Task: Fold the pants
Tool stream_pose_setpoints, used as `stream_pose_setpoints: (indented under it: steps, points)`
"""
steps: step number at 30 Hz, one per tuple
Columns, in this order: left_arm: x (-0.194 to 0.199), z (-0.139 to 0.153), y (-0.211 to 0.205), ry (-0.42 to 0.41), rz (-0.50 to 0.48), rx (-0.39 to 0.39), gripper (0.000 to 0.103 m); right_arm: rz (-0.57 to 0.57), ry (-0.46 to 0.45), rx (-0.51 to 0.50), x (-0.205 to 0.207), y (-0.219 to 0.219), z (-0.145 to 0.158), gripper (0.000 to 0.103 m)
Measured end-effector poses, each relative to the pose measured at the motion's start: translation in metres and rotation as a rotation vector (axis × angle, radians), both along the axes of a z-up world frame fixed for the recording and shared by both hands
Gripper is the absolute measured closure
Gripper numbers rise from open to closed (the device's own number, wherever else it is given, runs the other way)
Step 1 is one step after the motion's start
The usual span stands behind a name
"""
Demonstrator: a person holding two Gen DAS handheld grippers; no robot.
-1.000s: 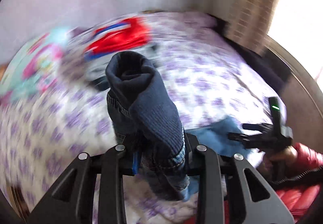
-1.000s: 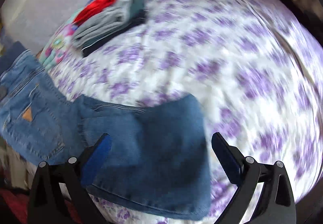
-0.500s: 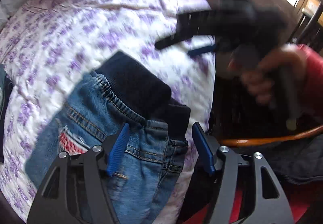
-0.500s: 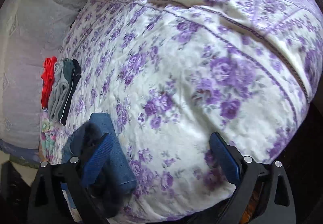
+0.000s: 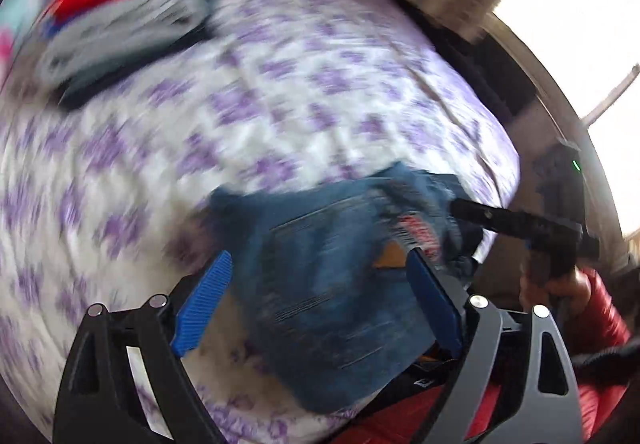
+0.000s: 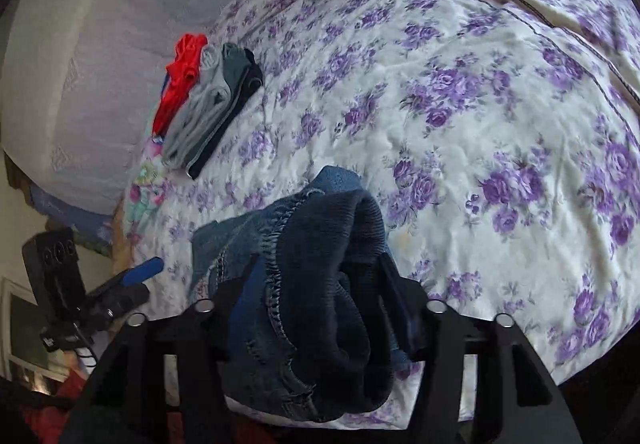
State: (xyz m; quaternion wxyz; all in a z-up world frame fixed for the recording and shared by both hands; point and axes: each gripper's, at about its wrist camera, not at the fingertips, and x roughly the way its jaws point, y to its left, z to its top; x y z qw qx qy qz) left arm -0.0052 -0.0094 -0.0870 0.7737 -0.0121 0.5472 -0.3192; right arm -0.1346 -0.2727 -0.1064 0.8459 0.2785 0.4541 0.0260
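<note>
Waistband now w/ right gripper point(image 6: 316, 308), clamped on jeans point(image 6: 312, 284) | left gripper point(image 5: 316, 300) apart, let go

Pants point(image 6: 316, 296) are lying at the bed's point(image 6: 460, 115) near edge w/ waistband sitting betw. the right gripper's point(image 6: 320, 308) fingers, clothes pile point(image 6: 208, 99) sitting far behind-left, left gripper point(image 5: 316, 304) hovering above pants.

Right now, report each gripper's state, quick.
Left gripper: open, holding nothing, over the jeans.
Right gripper: shut on the jeans' waistband.
</note>
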Motion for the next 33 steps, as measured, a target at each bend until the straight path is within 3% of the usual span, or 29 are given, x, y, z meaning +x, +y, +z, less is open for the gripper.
stream_pose_setpoints:
  steps: [1, 3, 6, 8, 9, 11, 13, 16, 19, 22, 24, 26, 28, 32, 33]
  points:
    - [0.003, -0.010, 0.011, 0.047, 0.048, -0.003, 0.017, 0.039, -0.023, -0.040, 0.003, 0.009, 0.010, 0.072]
    - [0.002, -0.022, 0.021, 0.102, 0.093, -0.012, 0.017, 0.080, -0.076, -0.047, 0.010, 0.010, 0.031, 0.084]
    - [-0.011, -0.030, 0.009, 0.099, 0.037, 0.014, 0.017, 0.085, -0.124, -0.062, 0.013, -0.002, 0.055, 0.093]
    - [-0.017, -0.041, -0.012, 0.091, -0.016, 0.075, 0.016, 0.043, -0.050, -0.187, 0.013, -0.021, 0.037, 0.093]
    - [-0.021, -0.050, -0.019, 0.095, -0.031, 0.107, 0.011, 0.010, 0.030, -0.234, 0.013, -0.033, 0.016, 0.093]
    - [-0.018, -0.073, -0.026, 0.146, -0.029, 0.133, 0.004, -0.100, 0.210, -0.211, 0.008, -0.060, -0.028, 0.093]
    - [-0.010, -0.086, -0.022, 0.219, 0.005, 0.093, 0.004, -0.138, 0.134, -0.088, -0.010, -0.061, -0.016, 0.093]
    - [-0.008, -0.088, -0.021, 0.226, 0.011, 0.075, 0.004, -0.016, -0.021, -0.237, -0.021, -0.016, 0.035, 0.091]
    - [-0.010, -0.084, -0.022, 0.207, 0.008, 0.079, 0.004, 0.191, -0.086, -0.249, -0.012, 0.042, 0.058, 0.091]
    - [-0.008, -0.083, -0.025, 0.206, 0.001, 0.081, 0.004, 0.335, -0.055, -0.346, 0.004, 0.091, 0.044, 0.092]
    - [-0.007, -0.084, -0.025, 0.213, -0.002, 0.080, 0.004, 0.304, 0.085, -0.376, 0.015, 0.088, 0.001, 0.094]
    - [-0.005, -0.088, -0.025, 0.225, -0.007, 0.090, 0.004, 0.241, 0.087, -0.203, 0.013, 0.054, -0.032, 0.098]
    - [-0.006, -0.088, -0.024, 0.224, -0.008, 0.087, 0.004, 0.215, 0.095, -0.126, 0.009, 0.041, -0.029, 0.099]
    - [-0.007, -0.084, -0.022, 0.207, -0.014, 0.098, 0.004, 0.272, 0.070, -0.281, 0.004, 0.057, 0.000, 0.091]
    - [-0.007, -0.085, -0.022, 0.209, -0.013, 0.096, 0.004, 0.271, 0.032, -0.300, 0.003, 0.058, 0.013, 0.082]
